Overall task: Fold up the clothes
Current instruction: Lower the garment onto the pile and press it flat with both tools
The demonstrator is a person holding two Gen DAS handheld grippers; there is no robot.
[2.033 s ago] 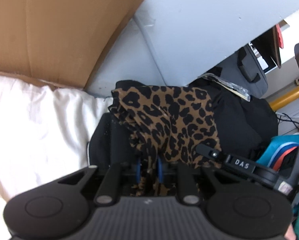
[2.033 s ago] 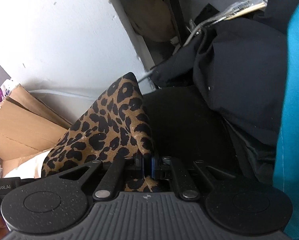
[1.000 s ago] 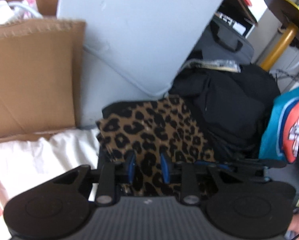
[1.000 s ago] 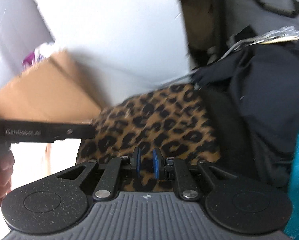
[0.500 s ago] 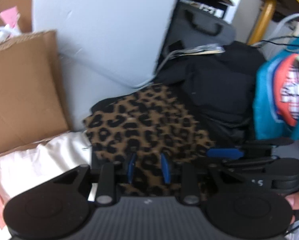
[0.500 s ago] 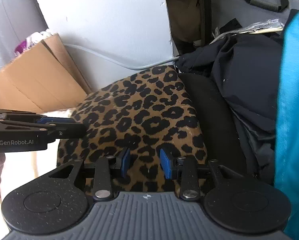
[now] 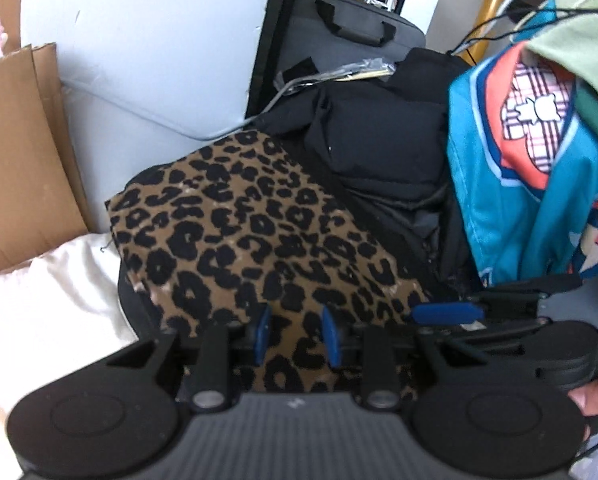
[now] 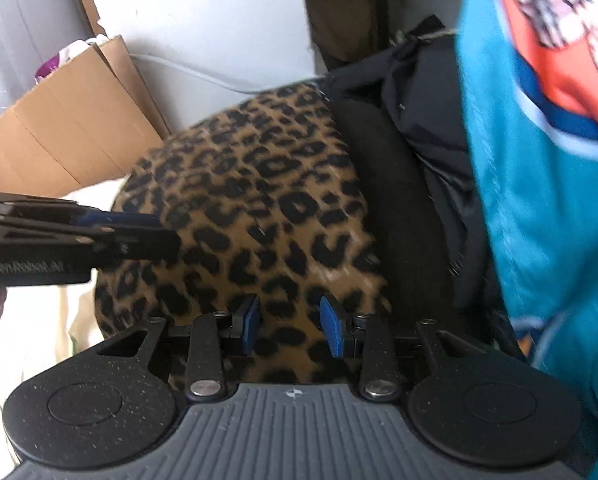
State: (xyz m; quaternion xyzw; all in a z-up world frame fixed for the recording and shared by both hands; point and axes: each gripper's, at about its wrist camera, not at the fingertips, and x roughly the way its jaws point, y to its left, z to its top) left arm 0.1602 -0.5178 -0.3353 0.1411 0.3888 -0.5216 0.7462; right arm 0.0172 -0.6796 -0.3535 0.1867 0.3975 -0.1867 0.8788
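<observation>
A folded leopard-print garment [image 7: 255, 236] lies flat on top of a black folded piece, in the middle of both views [image 8: 259, 200]. My left gripper [image 7: 297, 336] hangs open just above its near edge, nothing between the blue pads. My right gripper [image 8: 291, 326] is open too, over the near edge of the same garment. The right gripper's fingers [image 7: 447, 313] show at the right of the left wrist view. In the right wrist view the left gripper's fingers [image 8: 119, 220] reach in from the left over the garment.
Cardboard [image 7: 15, 160] leans against a white wall at the left, with white cloth [image 7: 43, 300] below it. Black garments [image 7: 379, 152] are piled behind. A teal and orange garment [image 7: 519, 160] hangs at the right. A dark bag [image 7: 351, 40] stands at the back.
Both grippers were shut on the leopard-print garment; they have opened and let it go. It now lies flat and folded on the pile, and both grippers have drawn back slightly.
</observation>
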